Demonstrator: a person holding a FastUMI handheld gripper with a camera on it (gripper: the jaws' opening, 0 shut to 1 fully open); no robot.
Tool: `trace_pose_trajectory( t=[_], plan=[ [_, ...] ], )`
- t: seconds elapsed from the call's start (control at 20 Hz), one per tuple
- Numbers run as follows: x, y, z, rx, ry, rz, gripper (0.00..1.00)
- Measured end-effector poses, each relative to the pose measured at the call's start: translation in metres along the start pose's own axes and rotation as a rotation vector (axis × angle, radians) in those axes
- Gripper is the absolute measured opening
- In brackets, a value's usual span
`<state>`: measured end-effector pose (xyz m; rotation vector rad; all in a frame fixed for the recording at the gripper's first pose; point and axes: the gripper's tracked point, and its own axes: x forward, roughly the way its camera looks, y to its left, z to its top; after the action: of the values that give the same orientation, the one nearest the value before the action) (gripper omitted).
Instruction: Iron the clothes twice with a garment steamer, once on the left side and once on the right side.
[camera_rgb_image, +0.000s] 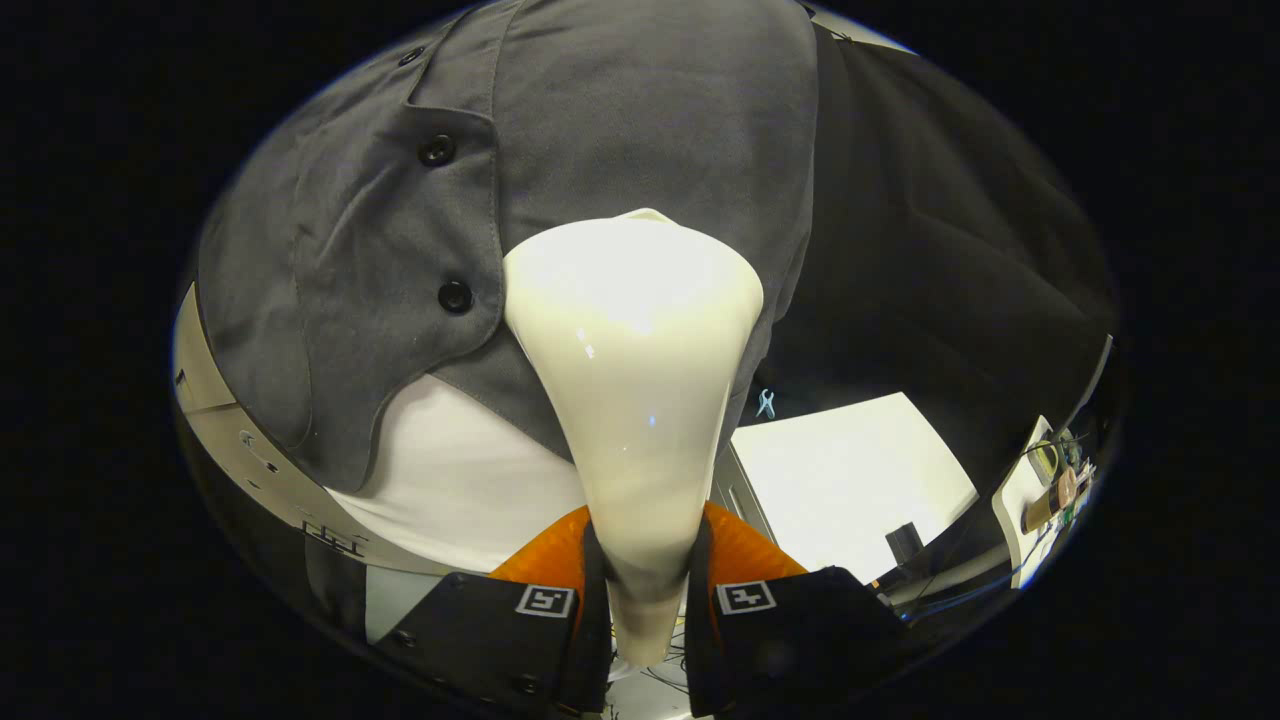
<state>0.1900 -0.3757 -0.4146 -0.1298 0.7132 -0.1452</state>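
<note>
The cream garment steamer (632, 400) stands between my fingers, its wide head against the grey buttoned shirt (600, 130) ahead. My tongs (645, 600) are clamped on its narrow neck. A white tabletop (850, 480) lies beyond, lower right.

Recording booth, black cloth wall (960, 250), hung grey shirt (600, 110), cluttered side table (1025, 490)

The gripper (647, 600) has 2 black fingers (500, 625), broad and blocky; each carries 1 square white tag with a black pattern near its inner edge; orange padding shows behind both; small dark screws dot the left one.
</note>
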Motion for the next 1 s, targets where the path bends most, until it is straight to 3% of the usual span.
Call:
trace_pose_trajectory(
  t=[0.5, 1.0],
  plan=[
    [-0.043, -0.002, 0.012, 0.082, -0.045, -0.068, 0.38],
    [-0.120, 0.043, 0.099, 0.138, -0.235, -0.066, 0.38]
  ],
)
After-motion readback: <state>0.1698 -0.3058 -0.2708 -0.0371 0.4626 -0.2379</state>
